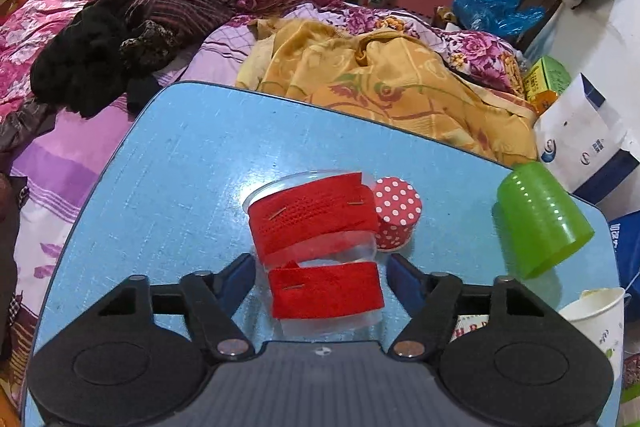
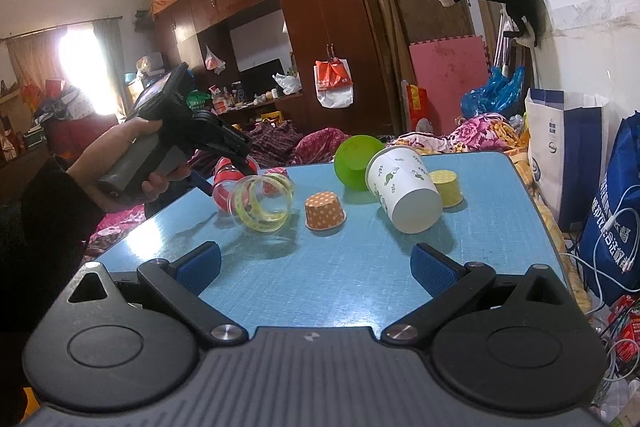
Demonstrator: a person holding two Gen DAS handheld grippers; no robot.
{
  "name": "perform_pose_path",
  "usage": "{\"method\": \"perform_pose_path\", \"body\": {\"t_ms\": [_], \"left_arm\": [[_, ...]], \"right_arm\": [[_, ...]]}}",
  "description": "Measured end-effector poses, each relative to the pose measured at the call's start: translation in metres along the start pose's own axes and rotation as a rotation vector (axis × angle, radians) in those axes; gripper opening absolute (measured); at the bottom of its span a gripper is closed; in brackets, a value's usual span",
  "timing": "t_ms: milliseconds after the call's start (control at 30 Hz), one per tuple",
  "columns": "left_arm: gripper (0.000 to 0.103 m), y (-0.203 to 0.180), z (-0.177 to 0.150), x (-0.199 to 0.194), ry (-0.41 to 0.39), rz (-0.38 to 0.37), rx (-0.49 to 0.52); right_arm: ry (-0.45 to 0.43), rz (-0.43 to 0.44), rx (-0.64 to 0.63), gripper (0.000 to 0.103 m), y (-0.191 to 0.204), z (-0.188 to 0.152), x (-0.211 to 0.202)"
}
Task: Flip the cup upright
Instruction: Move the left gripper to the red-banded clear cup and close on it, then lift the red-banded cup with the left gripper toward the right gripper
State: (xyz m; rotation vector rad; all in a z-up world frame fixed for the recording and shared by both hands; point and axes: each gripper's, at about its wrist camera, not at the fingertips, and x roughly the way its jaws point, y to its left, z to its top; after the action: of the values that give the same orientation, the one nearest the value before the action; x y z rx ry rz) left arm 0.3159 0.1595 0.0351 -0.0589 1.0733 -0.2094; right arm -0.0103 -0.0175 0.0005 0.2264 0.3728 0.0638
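A clear plastic cup wrapped in red bands [image 1: 316,247] stands between the fingers of my left gripper [image 1: 322,277], tilted, its mouth toward the far side. The blue pads sit close at both sides of it; contact is not clear. In the right wrist view the same red-banded cup [image 2: 224,183] shows in the left gripper [image 2: 208,163], held by a hand at the table's left edge. My right gripper [image 2: 316,267] is open and empty above the near part of the blue table [image 2: 340,267].
A clear cup with yellow bands [image 2: 262,205] lies on its side. An orange dotted cup [image 2: 325,211], a yellow cup [image 2: 446,187] and a red dotted cup [image 1: 396,213] stand upside down. A green cup [image 1: 540,217] and a white paper cup [image 2: 404,191] lie tipped. Bedding lies beyond the table.
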Motion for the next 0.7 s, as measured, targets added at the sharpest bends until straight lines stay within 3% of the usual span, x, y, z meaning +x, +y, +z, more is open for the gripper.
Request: {"method": "perform_pose_path", "body": {"t_ms": [200, 433, 700], "left_arm": [[0.064, -0.002, -0.004, -0.006, -0.025, 0.046, 0.039], [0.063, 0.012, -0.022, -0.034, -0.085, 0.032, 0.084], [0.063, 0.022, -0.080, -0.097, -0.171, -0.124, 0.177]], "right_arm": [[-0.001, 0.000, 0.000, 0.102, 0.001, 0.000, -0.001], [0.007, 0.001, 0.007, 0.102, -0.004, 0.001, 0.004], [0.034, -0.034, -0.001, 0.102, -0.011, -0.002, 0.008]]}}
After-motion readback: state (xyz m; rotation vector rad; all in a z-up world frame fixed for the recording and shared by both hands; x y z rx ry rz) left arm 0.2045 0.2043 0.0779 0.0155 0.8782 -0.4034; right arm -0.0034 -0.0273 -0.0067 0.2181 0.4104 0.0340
